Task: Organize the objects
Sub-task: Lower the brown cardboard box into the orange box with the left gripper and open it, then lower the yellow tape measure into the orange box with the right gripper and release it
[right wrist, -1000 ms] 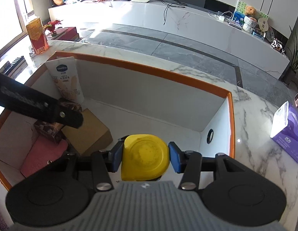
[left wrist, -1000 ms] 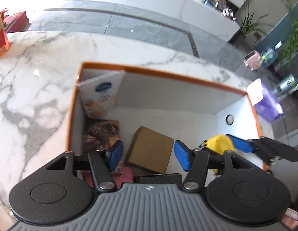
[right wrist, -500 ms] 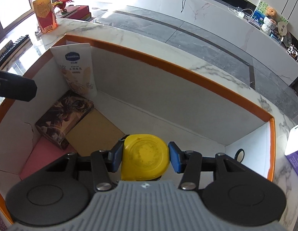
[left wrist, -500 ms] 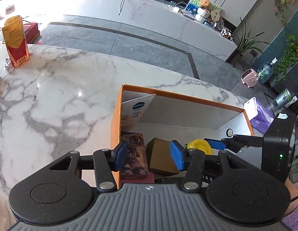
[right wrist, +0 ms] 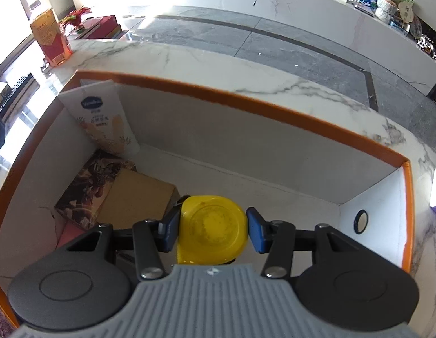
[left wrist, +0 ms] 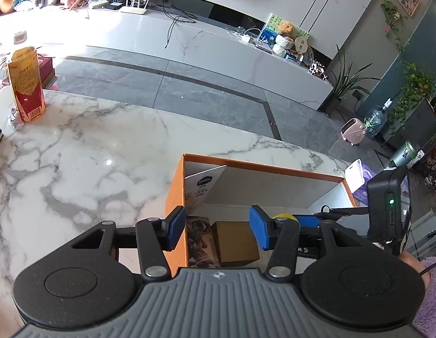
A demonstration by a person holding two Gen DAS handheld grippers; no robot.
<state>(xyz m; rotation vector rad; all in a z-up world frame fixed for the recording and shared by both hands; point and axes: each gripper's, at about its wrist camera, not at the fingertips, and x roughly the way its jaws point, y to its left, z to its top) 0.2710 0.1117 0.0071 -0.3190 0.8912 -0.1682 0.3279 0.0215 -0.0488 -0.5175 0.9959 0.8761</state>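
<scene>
An orange-rimmed white box [right wrist: 246,95] stands on the marble table; it also shows in the left wrist view [left wrist: 175,197]. Inside lie a white Vaseline tube [right wrist: 105,118], a dark patterned box [right wrist: 91,186], a brown cardboard box [right wrist: 136,197] and something pink [right wrist: 68,233]. My right gripper [right wrist: 212,229] is shut on a yellow container [right wrist: 212,225], held inside the box near its floor. My left gripper [left wrist: 218,226] is open and empty, above the box's left wall. The right gripper's blue finger [left wrist: 308,221] and the yellow container [left wrist: 284,216] show there too.
A red and yellow carton [left wrist: 26,84] stands at the table's far left, with crumpled paper [left wrist: 15,118] beside it. A purple tissue pack [left wrist: 361,177] lies right of the box. Bare marble [left wrist: 91,152] spreads left of the box. The table's far edge drops to the grey floor.
My left gripper has pulled back and up out of the box, leftward over its left wall. My right gripper has sunk deeper into the box, still holding the yellow container.
</scene>
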